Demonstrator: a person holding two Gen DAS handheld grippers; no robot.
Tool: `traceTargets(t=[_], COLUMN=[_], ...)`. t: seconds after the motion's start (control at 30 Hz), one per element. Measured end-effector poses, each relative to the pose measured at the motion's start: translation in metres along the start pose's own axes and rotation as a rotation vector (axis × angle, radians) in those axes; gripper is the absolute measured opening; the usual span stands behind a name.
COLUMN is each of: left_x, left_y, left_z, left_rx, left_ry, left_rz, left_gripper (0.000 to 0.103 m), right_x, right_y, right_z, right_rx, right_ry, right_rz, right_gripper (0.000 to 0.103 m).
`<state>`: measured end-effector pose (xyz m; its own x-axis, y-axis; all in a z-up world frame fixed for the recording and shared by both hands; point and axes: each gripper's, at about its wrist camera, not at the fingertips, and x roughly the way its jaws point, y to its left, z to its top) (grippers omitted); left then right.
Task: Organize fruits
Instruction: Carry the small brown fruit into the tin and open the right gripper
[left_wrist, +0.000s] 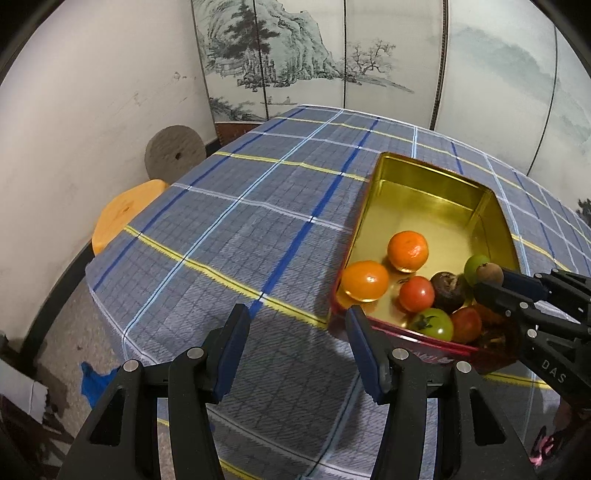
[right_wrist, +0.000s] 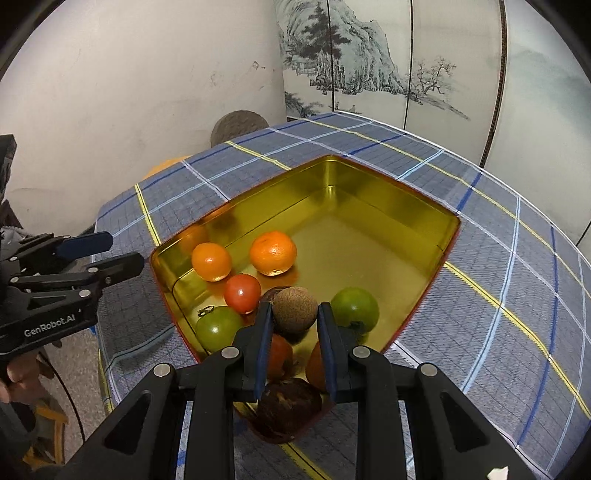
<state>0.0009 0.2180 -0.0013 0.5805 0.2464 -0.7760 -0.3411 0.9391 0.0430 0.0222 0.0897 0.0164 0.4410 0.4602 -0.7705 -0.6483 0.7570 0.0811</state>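
Right gripper (right_wrist: 295, 314): clenched on a small round brown fruit (right_wrist: 295, 309), pinched between both blue pads at the fingertips.
Held fruit position: above the near end of the gold tin (right_wrist: 406, 210), directly over the fruit cluster; no long axis, roughly spherical.
Key relation: judged release point lies straight below or slightly ahead of the fingers; bare tin floor lies ahead and to the right.
Below the fingers: dark fruit (right_wrist: 288, 406) nearest the wrist, red tomato (right_wrist: 242, 293) ahead-left, green tomato (right_wrist: 355, 308) just right of the right finger.
Farther ahead: two oranges, the larger (right_wrist: 273, 253) and the smaller (right_wrist: 211, 261) to its left.
Obstruction: crowded fruit beneath; a drop may land on another fruit and roll.
Left gripper (left_wrist: 295, 325): released, jaws wide apart, nothing between them, outside the tin's left near corner over the plaid tablecloth (left_wrist: 221, 229).
Nearer hand: right.
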Motion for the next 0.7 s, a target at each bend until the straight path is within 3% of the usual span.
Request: traceTargets(t=[0.7], left_x=[-0.001], left_y=[0.001], left_z=[-0.008], left_rx=[0.01], left_ry=[0.009], left_rz=[0.009], left_gripper=[0.055], right_x=[0.019], right_y=[0.007], right_z=[-0.004], right_rx=[0.029], right_ry=[0.029], right_rz=[-0.015], right_gripper=[0.024])
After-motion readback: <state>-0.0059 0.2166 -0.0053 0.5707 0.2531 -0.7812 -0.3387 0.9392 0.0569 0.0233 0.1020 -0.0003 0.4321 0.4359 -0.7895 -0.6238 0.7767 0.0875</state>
